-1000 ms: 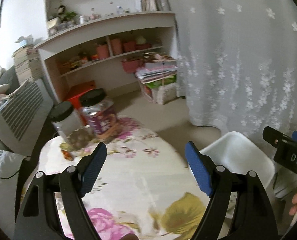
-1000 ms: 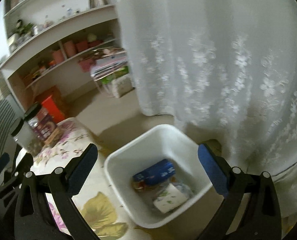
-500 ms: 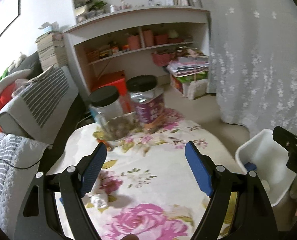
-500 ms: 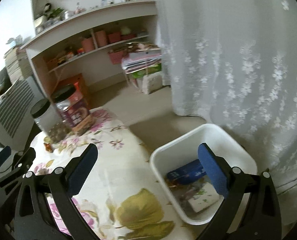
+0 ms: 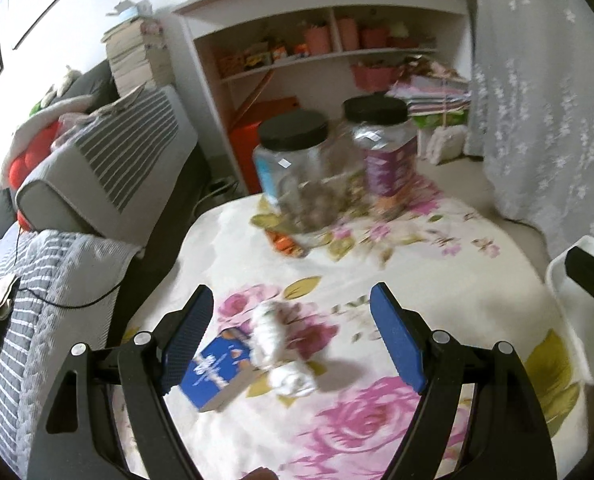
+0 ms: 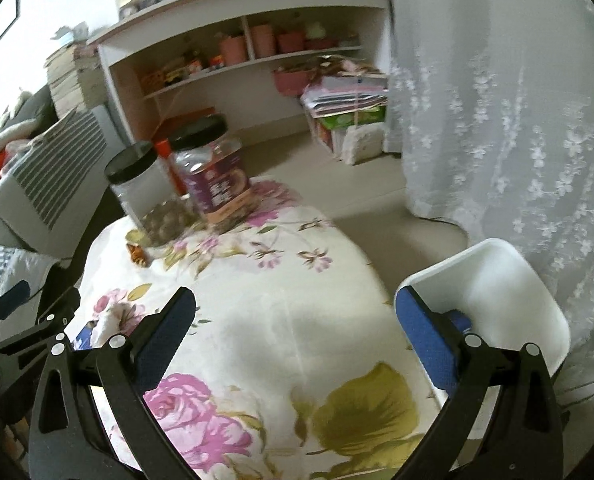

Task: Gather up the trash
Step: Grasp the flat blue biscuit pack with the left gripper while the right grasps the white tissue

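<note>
Your left gripper [image 5: 291, 330] hangs over the floral surface [image 5: 437, 296], fingers [image 5: 189, 330] spread and empty. The crumpled tissue [image 5: 271, 330] lies between them, toward the left finger, long axis running away from you, touching the blue box [image 5: 213, 372]. Your right gripper [image 6: 295, 334], also released, sits nearer the bin [image 6: 509, 280].

I count two black-lidded jars [image 5: 293, 172] on my flowered table [image 5: 437, 280], two crumpled white tissues [image 5: 271, 332], and one blue carton [image 5: 213, 372]. One white bin [image 6: 509, 300] stands beside it.
</note>
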The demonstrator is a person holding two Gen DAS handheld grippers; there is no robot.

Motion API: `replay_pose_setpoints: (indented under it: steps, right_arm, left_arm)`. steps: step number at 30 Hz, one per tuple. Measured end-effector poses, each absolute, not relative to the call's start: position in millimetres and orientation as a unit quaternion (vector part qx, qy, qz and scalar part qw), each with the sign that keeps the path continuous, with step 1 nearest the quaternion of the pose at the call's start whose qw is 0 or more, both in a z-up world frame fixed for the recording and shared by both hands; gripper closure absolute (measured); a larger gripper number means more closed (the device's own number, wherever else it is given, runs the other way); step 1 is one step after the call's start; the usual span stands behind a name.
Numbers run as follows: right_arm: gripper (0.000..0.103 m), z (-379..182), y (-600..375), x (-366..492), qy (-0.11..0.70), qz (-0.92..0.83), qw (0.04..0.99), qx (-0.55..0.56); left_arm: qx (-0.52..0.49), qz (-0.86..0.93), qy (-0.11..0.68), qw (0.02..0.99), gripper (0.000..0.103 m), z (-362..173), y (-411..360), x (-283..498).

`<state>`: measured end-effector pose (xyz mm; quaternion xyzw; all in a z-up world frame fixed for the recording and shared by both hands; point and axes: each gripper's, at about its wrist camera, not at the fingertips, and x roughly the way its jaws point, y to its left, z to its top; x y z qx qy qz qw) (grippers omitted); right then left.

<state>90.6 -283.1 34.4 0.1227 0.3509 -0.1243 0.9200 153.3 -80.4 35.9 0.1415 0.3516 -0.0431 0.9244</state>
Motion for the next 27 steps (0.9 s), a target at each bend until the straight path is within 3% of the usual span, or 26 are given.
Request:
replay_pose_setpoints:
  steps: [18,27]
  right_arm:
    - [0.007,-3.7,-218.6,138.8,0.422,-0.044,0.901,0.089]
    - [0.007,-22.8,-188.3,165.1,0.456,0.043,0.883,0.099]
  left_arm:
    - [0.174,-0.036,0.535,0.826,0.024,-45.6,28.5,213.0]
    - [0.188,-0.086,0.570,0.795,0.025,-86.4,33.7,224.1]
